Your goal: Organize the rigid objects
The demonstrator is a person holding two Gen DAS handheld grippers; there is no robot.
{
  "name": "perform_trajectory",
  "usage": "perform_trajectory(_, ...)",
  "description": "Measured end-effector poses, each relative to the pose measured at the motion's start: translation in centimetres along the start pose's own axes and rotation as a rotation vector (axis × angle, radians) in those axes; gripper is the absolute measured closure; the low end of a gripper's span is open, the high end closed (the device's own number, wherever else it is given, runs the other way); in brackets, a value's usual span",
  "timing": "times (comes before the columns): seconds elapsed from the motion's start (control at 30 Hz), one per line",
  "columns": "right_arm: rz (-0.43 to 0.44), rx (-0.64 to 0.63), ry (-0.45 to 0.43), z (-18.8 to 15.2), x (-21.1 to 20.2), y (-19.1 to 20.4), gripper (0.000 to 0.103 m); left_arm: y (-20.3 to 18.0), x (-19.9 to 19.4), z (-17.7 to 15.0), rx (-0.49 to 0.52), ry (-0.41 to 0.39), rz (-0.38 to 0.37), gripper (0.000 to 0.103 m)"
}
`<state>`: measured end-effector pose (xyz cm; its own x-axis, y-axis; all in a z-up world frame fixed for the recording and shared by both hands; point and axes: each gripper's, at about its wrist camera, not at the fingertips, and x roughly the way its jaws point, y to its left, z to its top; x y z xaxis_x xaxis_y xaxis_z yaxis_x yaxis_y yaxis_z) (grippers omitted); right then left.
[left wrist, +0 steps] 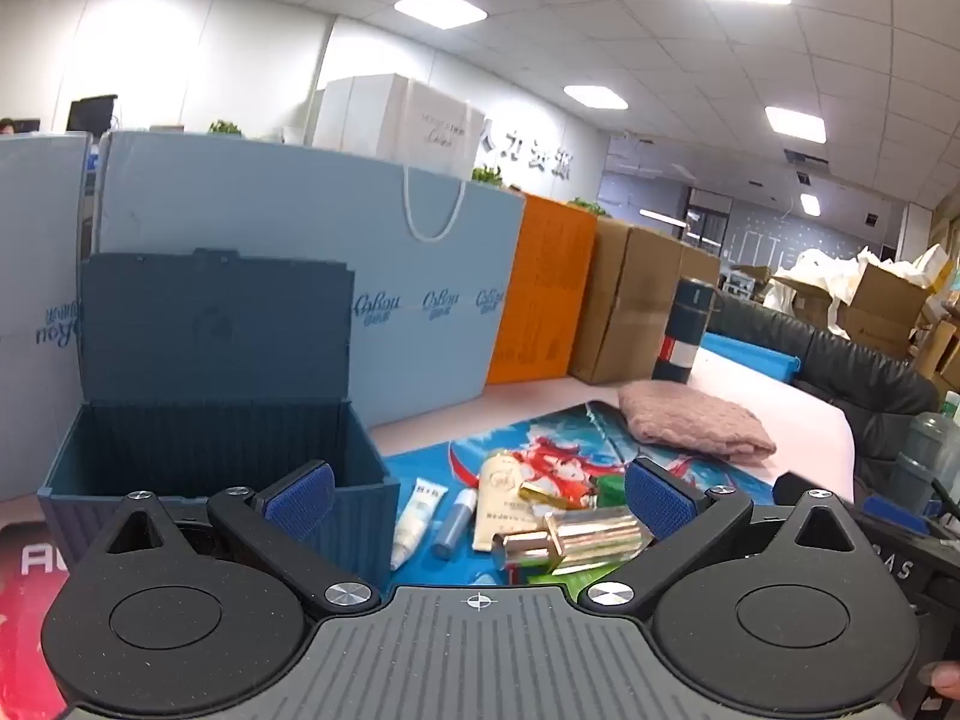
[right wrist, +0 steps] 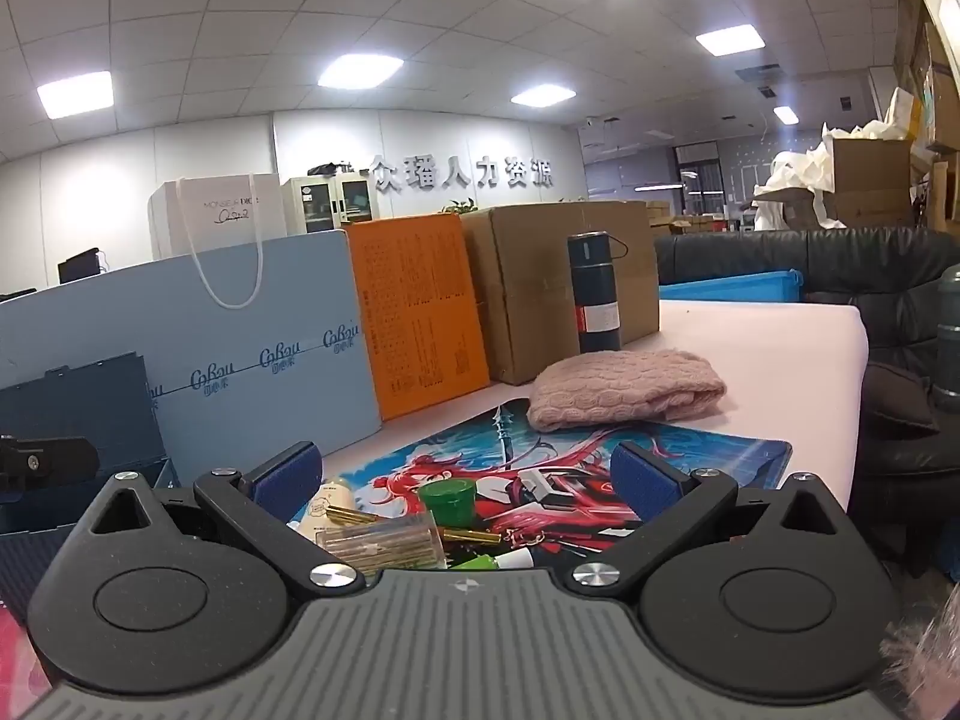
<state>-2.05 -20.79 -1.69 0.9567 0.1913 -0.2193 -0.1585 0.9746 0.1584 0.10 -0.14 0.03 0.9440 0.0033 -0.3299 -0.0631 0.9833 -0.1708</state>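
At the far left stands a dark blue storage box point(left wrist: 228, 462), ribbed plastic with straight walls, its hinged lid point(left wrist: 216, 324) tipped up and back against a pale blue paper bag point(left wrist: 336, 222) with a white cord handle. The left gripper point(left wrist: 477, 495) hovers low over the table, its two blue textured pads spread wide with nothing between them; its left pad sits in front of the box's near wall. Just right of the box a cluster of small cosmetics lies on a glossy printed mat point(left wrist: 600, 426): a white squeeze tube point(left wrist: 417, 519), a slim blue capped stick point(left wrist: 455, 522), a cream-coloured bottle point(left wrist: 504, 501) and shiny gold cases point(left wrist: 570, 540) lying across each other.

The right wrist view shows the same pile from nearer: a clear ridged box point(right wrist: 384, 540), thin gold tubes, and a round green lid point(right wrist: 447, 498) that the left view barely shows. The right gripper point(right wrist: 465, 483) likewise has its fingers fully apart, holding nothing, framing the pile. Only a corner of the blue box appears at its left edge.

Behind, from left to right, stand an orange carton point(right wrist: 420, 312), a brown cardboard carton point(right wrist: 540, 288) and an upright dark flask point(right wrist: 594, 294) with a red and white label. A folded pink knit cloth point(right wrist: 624, 393) rests on the mat's far edge, well apart from the cosmetics. A black padded chair fills the right side.
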Motion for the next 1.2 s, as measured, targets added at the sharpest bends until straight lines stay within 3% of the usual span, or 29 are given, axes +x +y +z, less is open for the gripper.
perform_trajectory(0.1,0.013,0.020,0.016,0.1,0.7,0.1,0.000,0.1,0.0,0.1,-0.031,0.009,-0.023,0.000)
perform_trajectory(0.33,-0.002,-0.093,0.021,-0.5,0.2,3.4,0.000,0.7,-0.1,-0.1,-0.042,0.010,-0.022,0.000)
perform_trajectory(1.2,-0.023,-0.117,0.007,-0.6,-0.2,3.2,0.000,0.8,0.5,-0.4,-0.030,0.023,-0.043,0.000)
